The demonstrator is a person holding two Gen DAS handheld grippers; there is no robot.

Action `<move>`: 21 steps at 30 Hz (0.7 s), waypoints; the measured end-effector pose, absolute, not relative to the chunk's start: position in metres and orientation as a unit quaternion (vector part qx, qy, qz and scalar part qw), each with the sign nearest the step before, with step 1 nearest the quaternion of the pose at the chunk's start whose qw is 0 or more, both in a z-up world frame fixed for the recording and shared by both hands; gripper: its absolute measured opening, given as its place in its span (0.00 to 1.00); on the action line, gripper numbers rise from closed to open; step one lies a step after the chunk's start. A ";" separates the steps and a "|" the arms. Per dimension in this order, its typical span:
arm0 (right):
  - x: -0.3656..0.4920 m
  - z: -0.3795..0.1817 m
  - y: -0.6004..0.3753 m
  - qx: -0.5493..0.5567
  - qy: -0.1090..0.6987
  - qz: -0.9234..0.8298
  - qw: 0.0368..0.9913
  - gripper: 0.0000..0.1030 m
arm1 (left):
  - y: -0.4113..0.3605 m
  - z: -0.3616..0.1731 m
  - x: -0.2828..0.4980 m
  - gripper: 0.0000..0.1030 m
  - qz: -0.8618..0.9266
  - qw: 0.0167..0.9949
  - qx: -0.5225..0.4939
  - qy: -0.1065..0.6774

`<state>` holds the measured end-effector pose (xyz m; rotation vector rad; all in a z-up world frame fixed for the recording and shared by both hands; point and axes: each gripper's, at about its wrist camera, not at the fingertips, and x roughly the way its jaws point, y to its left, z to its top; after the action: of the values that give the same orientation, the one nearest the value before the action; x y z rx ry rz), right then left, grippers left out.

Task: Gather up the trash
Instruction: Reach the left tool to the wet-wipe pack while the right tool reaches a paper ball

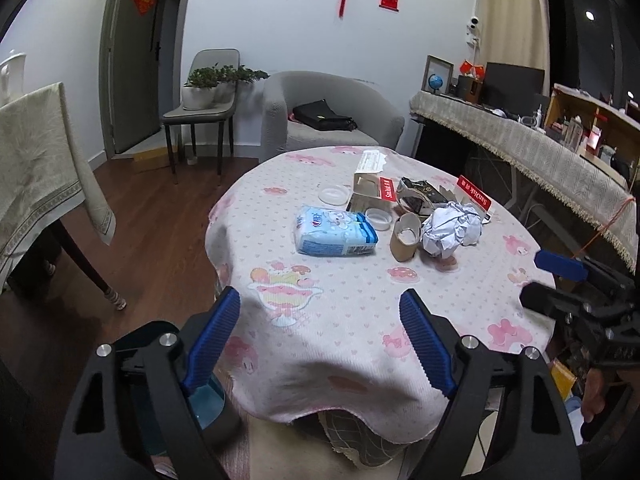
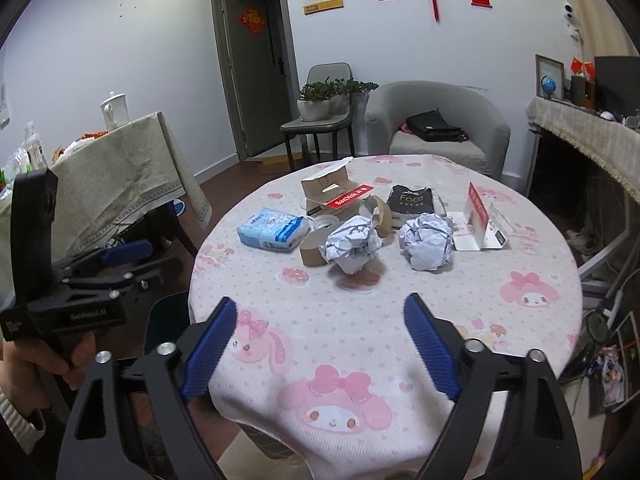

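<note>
Hovering over the near edge of a round table (image 2: 520,344) draped in a pink cartoon-print cloth: left gripper (image 1: 320,306) and right gripper (image 2: 320,312), each with blue ribbed pads spread wide and nothing between them, only cloth showing in the gap. Held side by side, well short of the litter; right gripper also seen at the right rim of the left wrist view, left gripper at the left rim of the right wrist view with a hand (image 2: 44,360) wrapped round its handle. Heaped past the middle of the table, toward the far side: two crumpled paper balls, one (image 2: 352,246) nearer the centre and one (image 2: 428,242) just to its right, apart from each other. Lying on its side and touching the first ball, a cardboard tube (image 2: 312,250). Just left of the tube, a blue tissue pack (image 2: 272,228), flat on the cloth. Behind these, an opened brown carton (image 2: 326,188) with a red SanDisk card (image 2: 348,197) leaning across it, a dark "Face" pouch (image 2: 412,199), and a red-and-white SanDisk package (image 2: 480,220) farthest right. Between pack and carton, two shallow white lids (image 1: 378,218), possibly plastic, hard to tell through the fisheye blur. Beyond the table, a grey armchair (image 2: 440,108) carrying a black bag (image 2: 432,124), beside it a chair holding potted plants (image 2: 320,98).
</note>
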<state>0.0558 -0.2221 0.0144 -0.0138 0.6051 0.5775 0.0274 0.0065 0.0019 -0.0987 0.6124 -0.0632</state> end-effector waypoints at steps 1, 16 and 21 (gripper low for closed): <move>0.060 0.015 -0.222 -0.004 0.296 0.281 0.913 0.78 | 0.006 0.002 0.030 0.78 -0.035 0.951 -0.048 0.303; 0.115 0.008 -0.209 0.003 0.326 0.283 0.902 0.69 | 0.006 -0.003 0.081 0.75 -0.063 0.942 -0.056 0.325; 0.131 0.005 -0.207 0.012 0.337 0.284 0.897 0.64 | 0.006 -0.006 0.098 0.75 -0.070 0.940 -0.057 0.329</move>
<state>0.1314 -0.2071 0.0048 0.0246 0.6990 0.5890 0.0977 0.0056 -0.0055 -0.1163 0.6707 -0.1423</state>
